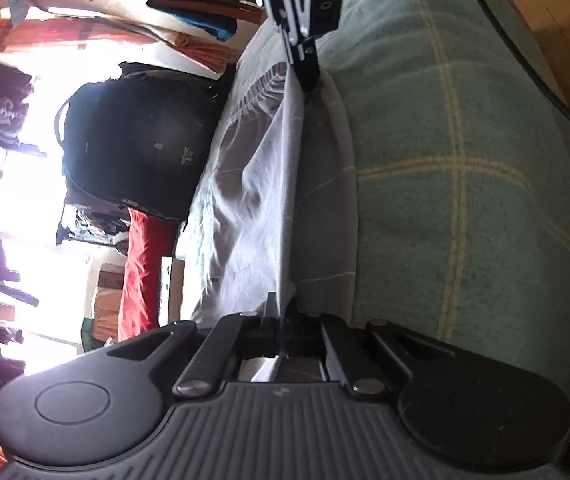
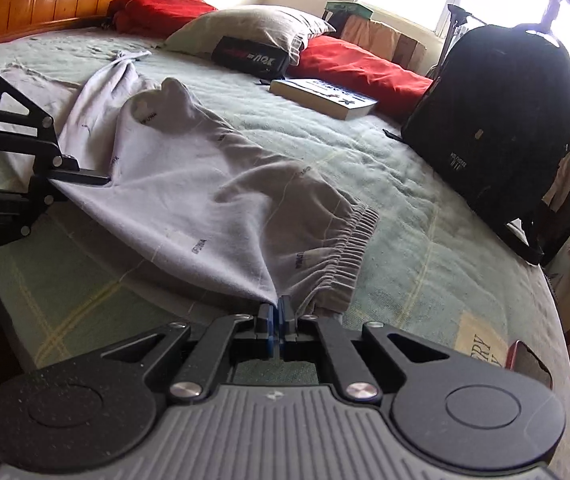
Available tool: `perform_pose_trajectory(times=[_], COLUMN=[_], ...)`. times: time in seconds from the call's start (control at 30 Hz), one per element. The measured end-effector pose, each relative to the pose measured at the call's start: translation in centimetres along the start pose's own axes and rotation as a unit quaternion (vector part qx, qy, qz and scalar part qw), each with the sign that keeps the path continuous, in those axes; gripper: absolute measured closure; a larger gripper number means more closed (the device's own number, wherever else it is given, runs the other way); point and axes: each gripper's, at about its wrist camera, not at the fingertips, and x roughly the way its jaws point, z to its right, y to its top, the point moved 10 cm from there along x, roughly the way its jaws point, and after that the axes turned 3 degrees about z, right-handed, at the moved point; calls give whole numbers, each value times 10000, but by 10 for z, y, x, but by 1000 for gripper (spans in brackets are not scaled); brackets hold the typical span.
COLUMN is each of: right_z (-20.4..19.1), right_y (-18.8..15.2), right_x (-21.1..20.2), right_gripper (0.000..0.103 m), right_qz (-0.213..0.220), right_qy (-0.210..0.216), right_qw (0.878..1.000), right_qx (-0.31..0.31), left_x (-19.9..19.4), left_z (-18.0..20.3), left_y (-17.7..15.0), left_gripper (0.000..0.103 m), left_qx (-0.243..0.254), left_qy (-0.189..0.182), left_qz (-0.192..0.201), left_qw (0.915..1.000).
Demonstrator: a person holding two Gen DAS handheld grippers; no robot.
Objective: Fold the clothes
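Right wrist view is showing the right tongs clamping the waistband corner of the grey sweatpants, while the left tongs, off to their left, are pinching the same garment's edge farther along, so the cloth is stretching taut between them and trailing ahead over the green checked blanket on the bed. To fold cleanly, I judge both tongs should be keeping the held edge level and tight, carrying it over together so one leg is landing squarely on the other without bunching.
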Motion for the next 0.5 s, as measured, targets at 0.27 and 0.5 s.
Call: perform_pose_trajectory(times=[0.27,0.5], right_z=[15,43], right_y=[-3,3], right_x=[-22,-50], right_gripper=[90,83], right_qz=[78,396], right_qy=[121,96], right_qw=[9987,9918], right_qx=[484,1213], left_x=[-10,-31], left_z=[-14,-25], left_y=[1,-10], left_gripper=[101,93], left_qx=[-597,-1069], left_qy=[-446,-782], left_qz=[144,133], left_qw=[9971,9911])
